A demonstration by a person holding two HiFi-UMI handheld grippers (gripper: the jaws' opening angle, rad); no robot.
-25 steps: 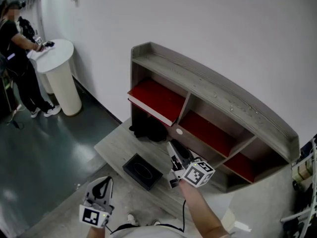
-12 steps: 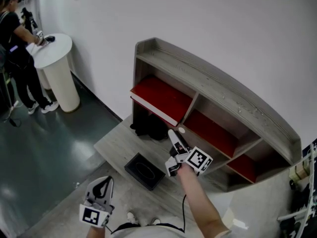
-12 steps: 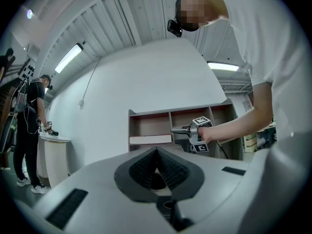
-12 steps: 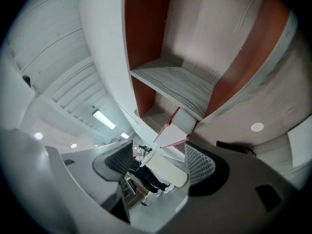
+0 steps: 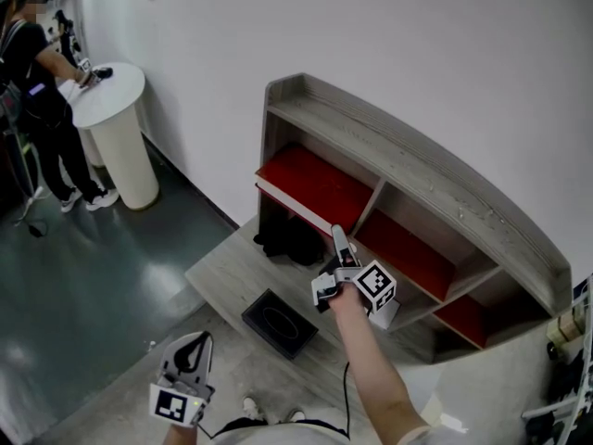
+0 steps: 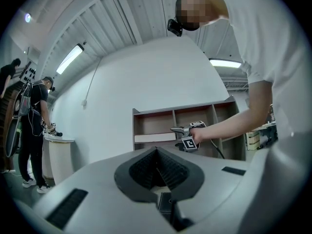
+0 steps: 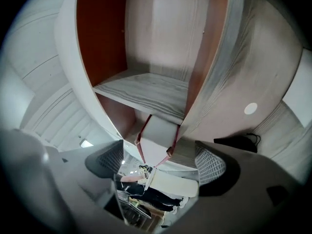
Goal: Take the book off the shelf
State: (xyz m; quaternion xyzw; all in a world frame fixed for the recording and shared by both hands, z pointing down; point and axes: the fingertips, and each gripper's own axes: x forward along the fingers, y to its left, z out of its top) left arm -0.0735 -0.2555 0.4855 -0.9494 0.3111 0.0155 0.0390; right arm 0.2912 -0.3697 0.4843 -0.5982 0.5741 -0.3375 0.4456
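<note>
The book [image 5: 310, 184], red-covered with white page edges, lies flat in the left compartment of the grey wooden shelf [image 5: 422, 176], its front edge sticking out. My right gripper [image 5: 339, 248] points at that edge. In the right gripper view the book [image 7: 158, 139] shows end-on between the two pads [image 7: 110, 162], which stand well apart from it while the jaws are opening. My left gripper [image 5: 188, 363] hangs low near my body, shut and empty. The left gripper view shows the shelf [image 6: 152, 122], the right gripper [image 6: 184, 130] and the book's white edge [image 6: 154, 138].
A black box [image 5: 278, 321] lies on the low wooden platform [image 5: 227, 274] before the shelf. A black bag [image 5: 289, 239] sits under the book's compartment. At far left a person [image 5: 37, 91] stands by a round white table [image 5: 111, 109]. The other compartments are red inside.
My right gripper has moved up and forward to the book's front edge, and its jaws have spread from nearly closed to wide. The left gripper has stayed put.
</note>
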